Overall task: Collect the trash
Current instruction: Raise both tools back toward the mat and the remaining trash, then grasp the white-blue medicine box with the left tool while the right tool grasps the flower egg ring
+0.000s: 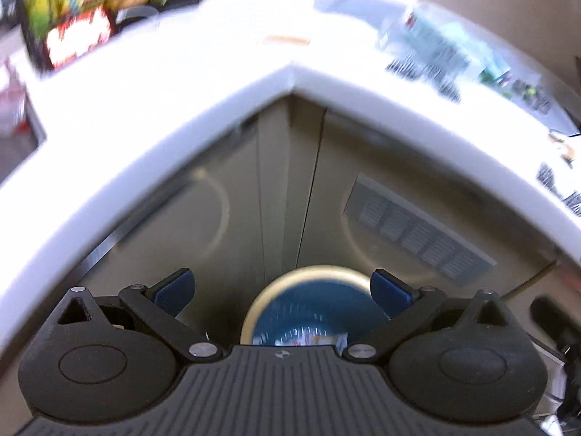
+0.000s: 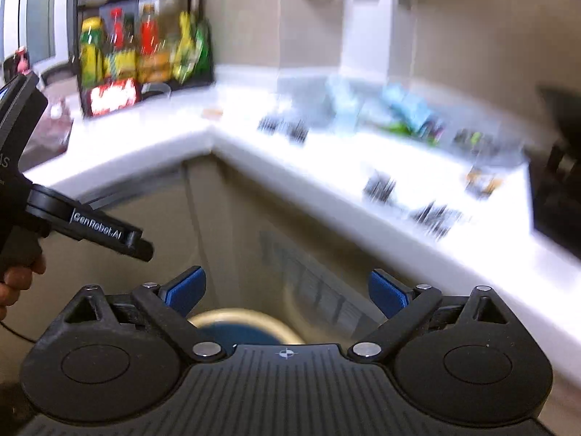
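Both grippers, left (image 1: 282, 292) and right (image 2: 287, 292), have jaws wide and hold nothing. Round bin (image 1: 308, 305), gold rim, blue liner, sits on the floor below them in the cabinet corner. Beyond, blurred wrappers (image 2: 432, 216) lie scattered on the white tabletop (image 2: 326, 160); condiment rack (image 2: 141, 54) farthest back.

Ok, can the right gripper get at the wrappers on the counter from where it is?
Probably yes. The right gripper has its jaws open and empty, and nothing stands between it and the wrappers on the white counter; it would only need to move forward and up.
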A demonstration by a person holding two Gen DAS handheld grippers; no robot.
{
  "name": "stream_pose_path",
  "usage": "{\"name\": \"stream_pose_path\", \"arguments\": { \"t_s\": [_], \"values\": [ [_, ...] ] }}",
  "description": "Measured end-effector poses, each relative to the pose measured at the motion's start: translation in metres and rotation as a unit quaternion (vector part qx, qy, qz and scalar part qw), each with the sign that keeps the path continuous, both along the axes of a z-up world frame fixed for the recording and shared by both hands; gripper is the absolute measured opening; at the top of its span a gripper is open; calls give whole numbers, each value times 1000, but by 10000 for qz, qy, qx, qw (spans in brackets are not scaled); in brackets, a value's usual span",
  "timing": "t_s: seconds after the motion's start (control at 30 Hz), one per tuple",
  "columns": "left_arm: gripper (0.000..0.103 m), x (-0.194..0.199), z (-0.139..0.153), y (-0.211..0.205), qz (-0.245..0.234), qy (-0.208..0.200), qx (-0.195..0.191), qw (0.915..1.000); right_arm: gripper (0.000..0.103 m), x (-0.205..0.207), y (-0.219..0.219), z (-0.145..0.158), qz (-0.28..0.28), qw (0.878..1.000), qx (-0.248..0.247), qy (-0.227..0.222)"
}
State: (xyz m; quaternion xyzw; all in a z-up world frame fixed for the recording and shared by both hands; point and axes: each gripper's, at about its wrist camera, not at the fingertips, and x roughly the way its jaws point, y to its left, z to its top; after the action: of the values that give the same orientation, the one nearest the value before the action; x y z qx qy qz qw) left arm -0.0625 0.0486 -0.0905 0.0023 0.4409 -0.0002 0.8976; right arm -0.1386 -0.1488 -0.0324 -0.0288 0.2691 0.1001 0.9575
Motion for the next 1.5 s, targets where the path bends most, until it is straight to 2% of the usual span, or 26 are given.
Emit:
{"name": "stream_pose_path", "arguments": {
  "t_s": [0.1,0.2,0.37,0.47,0.6,0.7,0.8,0.87,1.0,1.1,1.23,1.3,1.33,1.4,1.43,1.47,1.5],
  "values": [
    [103,5,27,-9,-205,-240,31,9995,100,0,-14,19,-244,9986,-92,-470],
    [103,15,56,-19,-362,-456,-129,9982,101,9,-29,31,-524,9949,-187,-840],
    [103,47,93,-43,-368,-674,-384,9963,103,42,-45,36,-852,9903,-394,-1026],
    [103,72,108,-62,-357,-716,-672,9945,103,70,-55,32,-1086,9873,-542,-1024],
    [103,114,126,-87,-414,-724,-828,9931,103,116,-76,28,-1537,9834,-453,-850],
    [103,151,129,-104,-488,-574,-995,9922,103,155,-93,24,-1888,9789,-356,-695],
    [103,185,124,-117,-490,-373,-1078,9923,103,191,-106,17,-2095,9750,-427,-608],
    [103,207,120,-128,-468,-238,-1049,9931,103,217,-117,10,-2327,9710,-406,-363],
    [102,239,107,-142,-559,-26,-943,9940,103,259,-141,-6,-2645,9643,40,145],
    [102,255,97,-150,-607,148,-962,9934,103,282,-149,-16,-2757,9601,123,447],
    [96,271,82,-158,-648,402,-948,9926,103,301,-153,-23,-2804,9581,96,574],
    [89,277,77,-162,-640,444,-858,9933,103,310,-154,-26,-2808,9577,31,630],
    [82,280,74,-165,-670,493,-817,9932,103,315,-154,-28,-2812,9574,0,658],
    [61,286,67,-168,-664,664,-751,9927,103,323,-156,-29,-2797,9573,-17,735],
    [35,289,64,-169,-640,742,-709,9927,98,326,-157,-29,-2791,9576,4,709],
    [31,291,62,-168,-631,813,-707,9922,93,325,-157,-28,-2790,9579,9,683],
    [31,291,62,-166,-589,803,-752,9922,77,322,-157,-27,-2797,9582,21,598]
  ]
}}
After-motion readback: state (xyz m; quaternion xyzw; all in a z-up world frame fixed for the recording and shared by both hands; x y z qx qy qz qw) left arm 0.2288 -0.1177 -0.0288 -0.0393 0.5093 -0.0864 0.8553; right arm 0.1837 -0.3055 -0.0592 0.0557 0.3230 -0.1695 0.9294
